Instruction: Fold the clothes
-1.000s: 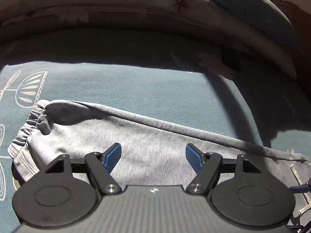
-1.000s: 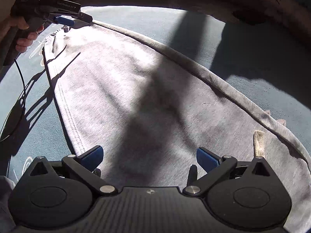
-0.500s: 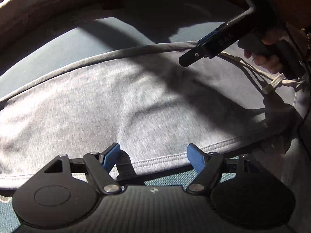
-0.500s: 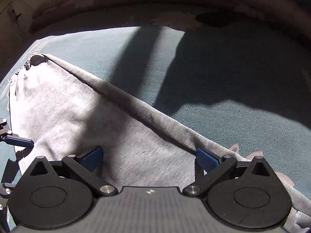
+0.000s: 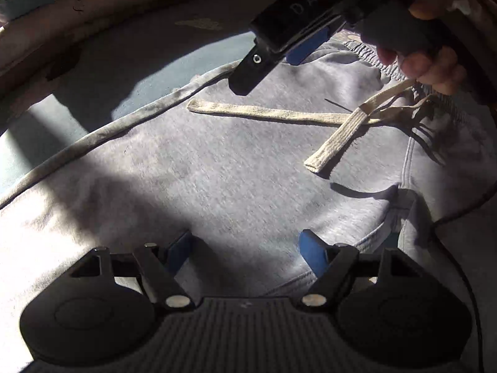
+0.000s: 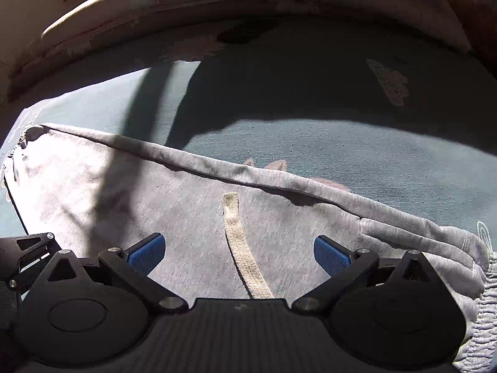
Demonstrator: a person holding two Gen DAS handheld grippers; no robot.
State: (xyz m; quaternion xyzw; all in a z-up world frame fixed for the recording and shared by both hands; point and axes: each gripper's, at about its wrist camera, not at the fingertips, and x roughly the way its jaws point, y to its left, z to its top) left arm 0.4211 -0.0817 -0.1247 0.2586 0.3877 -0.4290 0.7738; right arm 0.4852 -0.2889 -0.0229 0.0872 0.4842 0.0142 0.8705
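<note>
A blue-green bedsheet (image 6: 357, 161) covers the bed, half in sun and half in deep shadow, with a pale padded headboard (image 6: 161, 9) curving along its far edge. On the sheet lie grey sweatpants (image 5: 217, 168), spread flat with a long folded edge running on the headboard side; the gathered waistband (image 5: 363, 50) sits at their far right end in the left wrist view, and at the lower right in the right wrist view (image 6: 487, 317).

Two cream drawstrings rest on the sweatpants near the waistband. One drawstring (image 5: 267, 113) lies flat, stretched away from the waistband along the cloth. The other drawstring (image 5: 338, 136) lifts off the cloth toward the person's hand (image 5: 435, 68), which grips the handle of the right gripper (image 5: 295, 52) above the waistband.

The left gripper (image 5: 245, 251) hovers over the middle of the sweatpants, its blue fingers (image 5: 312, 255) spread wide, having just opened a little further, with only cloth below and nothing pinched between them.

In its own view the right gripper (image 6: 237, 255) also stands wide open over the sweatpants, the flat drawstring (image 6: 239, 242) running between its fingers (image 6: 330, 255) untouched. It grasps nothing.
</note>
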